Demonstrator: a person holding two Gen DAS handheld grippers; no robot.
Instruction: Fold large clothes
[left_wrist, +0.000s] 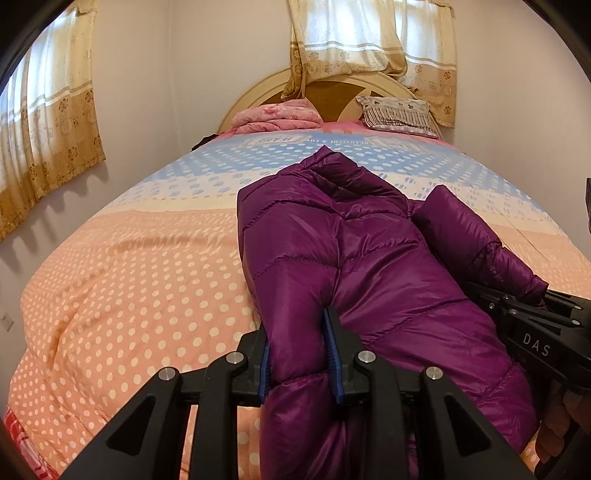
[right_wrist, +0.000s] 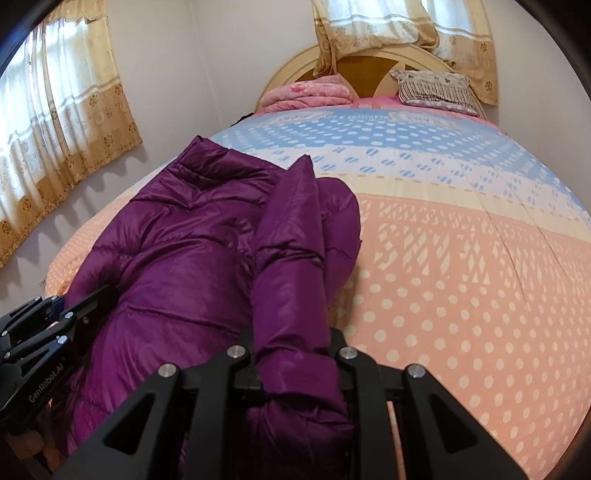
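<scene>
Pinching the purple puffer jacket (left_wrist: 369, 258) at its near hem, left tool (left_wrist: 299, 354) and right tool (right_wrist: 295, 369) each grip quilted fabric; the rest lies ahead on the bed (left_wrist: 129, 277). Slick shell may slip out, spoiling the fold.

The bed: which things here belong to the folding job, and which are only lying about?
Job: purple puffer jacket; left gripper and right gripper, both clamped on it.
Lying about: pink folded blanket; patterned pillow; polka-dot bedspread; curtains.
</scene>
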